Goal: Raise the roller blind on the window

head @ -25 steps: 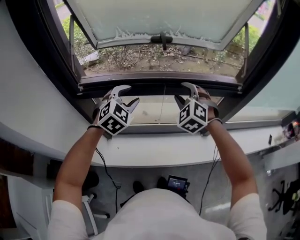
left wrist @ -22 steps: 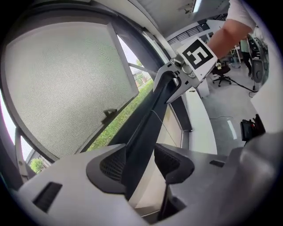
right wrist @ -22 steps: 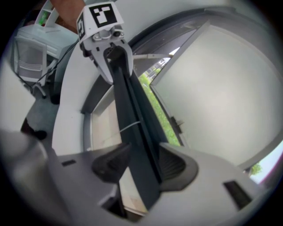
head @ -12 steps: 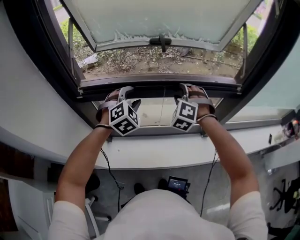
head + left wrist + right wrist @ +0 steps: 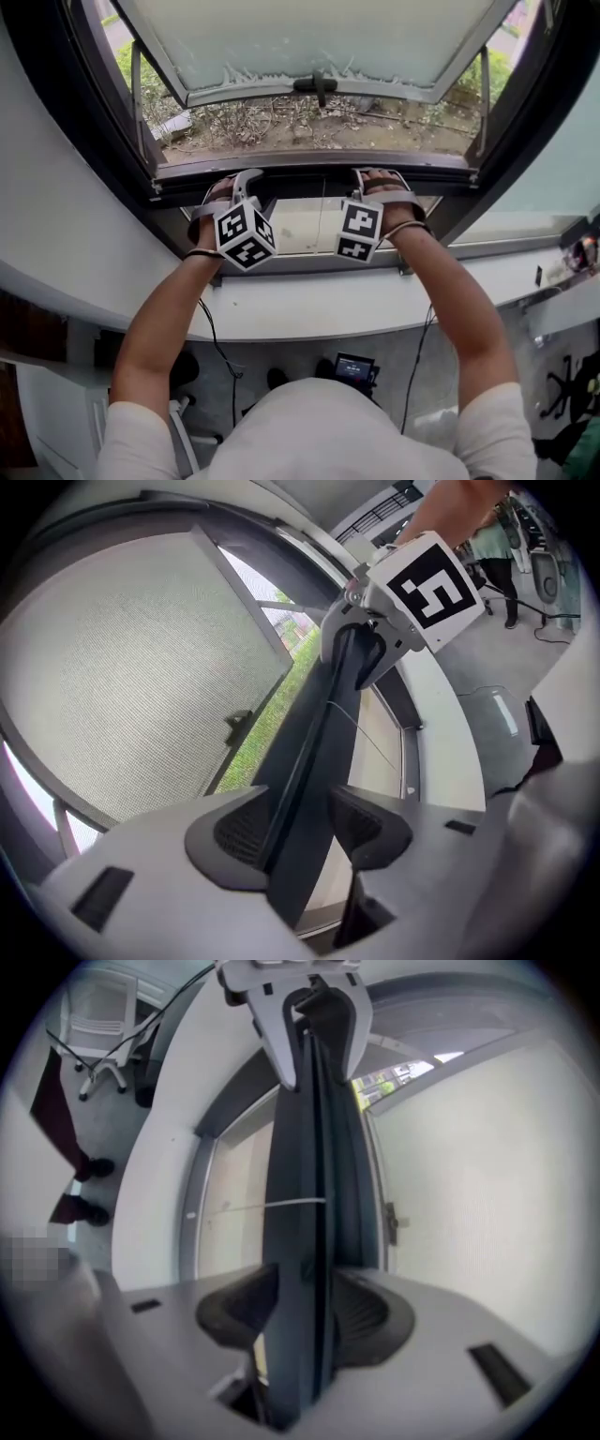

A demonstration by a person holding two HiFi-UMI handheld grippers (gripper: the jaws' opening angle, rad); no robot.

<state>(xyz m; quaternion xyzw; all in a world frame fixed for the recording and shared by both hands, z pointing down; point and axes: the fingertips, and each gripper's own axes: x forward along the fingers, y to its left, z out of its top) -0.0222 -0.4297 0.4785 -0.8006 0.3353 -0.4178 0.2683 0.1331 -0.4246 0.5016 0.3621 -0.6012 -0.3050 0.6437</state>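
A dark rail [image 5: 305, 178] spans the window opening, with a pale blind panel [image 5: 300, 225] and a thin cord [image 5: 323, 211] just below it. My left gripper [image 5: 246, 178] is shut on the rail left of centre. My right gripper [image 5: 370, 173] is shut on it right of centre. In the left gripper view the rail [image 5: 314, 733] runs between my pads [image 5: 246, 825] towards the right gripper [image 5: 361, 639] further along. The right gripper view shows the same rail [image 5: 305, 1166] clamped between its pads [image 5: 361, 1312], with the left gripper [image 5: 309, 1016] at the far end.
Above the rail, the frosted window sash [image 5: 319, 37] with a black handle [image 5: 319, 84] is swung outward over plants and soil. A curved white sill [image 5: 309, 300] lies under my arms. Cables and a white chair [image 5: 178, 422] are on the floor below.
Both grippers have slid inward along the rail towards each other and moved slightly up. The rail sits a little higher in the view than a second ago.
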